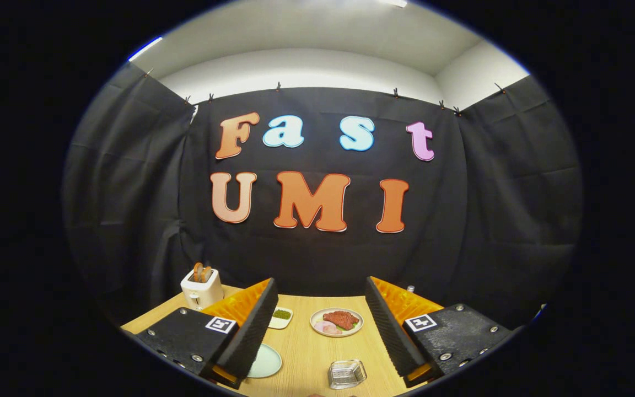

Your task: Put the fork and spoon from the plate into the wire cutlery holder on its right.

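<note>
My gripper [320,300] is open and held above a wooden table [309,347], with nothing between its orange-and-black fingers [251,325]. A pale green plate [267,361] lies on the table beside the left finger, which covers part of it; the part I can see is bare. Between the fingers and close below sits a small clear glass dish [346,374].
Beyond the fingers stands a white plate with meat and garnish [337,321]. A small white dish of green food [281,316] lies left of it. A white toaster with toast [202,286] is at the far left corner. A small metal cap [410,288] peeks over the right finger.
</note>
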Tool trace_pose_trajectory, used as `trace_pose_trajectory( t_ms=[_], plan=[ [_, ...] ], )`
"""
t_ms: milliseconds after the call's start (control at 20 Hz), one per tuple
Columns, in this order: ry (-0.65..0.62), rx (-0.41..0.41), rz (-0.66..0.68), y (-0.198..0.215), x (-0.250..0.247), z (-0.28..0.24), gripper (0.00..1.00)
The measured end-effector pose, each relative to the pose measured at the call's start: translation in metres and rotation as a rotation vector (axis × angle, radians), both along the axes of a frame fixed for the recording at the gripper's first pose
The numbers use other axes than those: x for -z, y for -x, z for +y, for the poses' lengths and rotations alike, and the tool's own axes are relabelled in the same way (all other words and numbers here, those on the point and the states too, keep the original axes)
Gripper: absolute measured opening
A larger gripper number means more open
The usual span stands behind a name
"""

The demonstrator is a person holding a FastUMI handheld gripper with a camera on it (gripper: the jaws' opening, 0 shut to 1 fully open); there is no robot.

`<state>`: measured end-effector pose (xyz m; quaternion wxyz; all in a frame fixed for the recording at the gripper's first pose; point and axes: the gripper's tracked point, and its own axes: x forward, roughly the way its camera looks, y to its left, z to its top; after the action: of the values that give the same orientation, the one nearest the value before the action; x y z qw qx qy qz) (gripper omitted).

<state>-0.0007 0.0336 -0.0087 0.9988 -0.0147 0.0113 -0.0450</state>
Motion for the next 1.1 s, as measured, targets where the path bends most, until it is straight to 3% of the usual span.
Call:
trace_pose_trajectory(
  t_ms=[250,550,750,1100],
  plan=[
    [-0.03,0.033,-0.034,-0.007,-0.014,0.003,0.97],
    [-0.043,0.021,0.023,-0.019,0.004,0.016,0.97],
    [-0.057,-0.01,0.136,-0.033,0.041,0.036,0.97],
    [-0.121,-0.126,0.452,-0.046,0.128,0.088,0.93]
  ],
)
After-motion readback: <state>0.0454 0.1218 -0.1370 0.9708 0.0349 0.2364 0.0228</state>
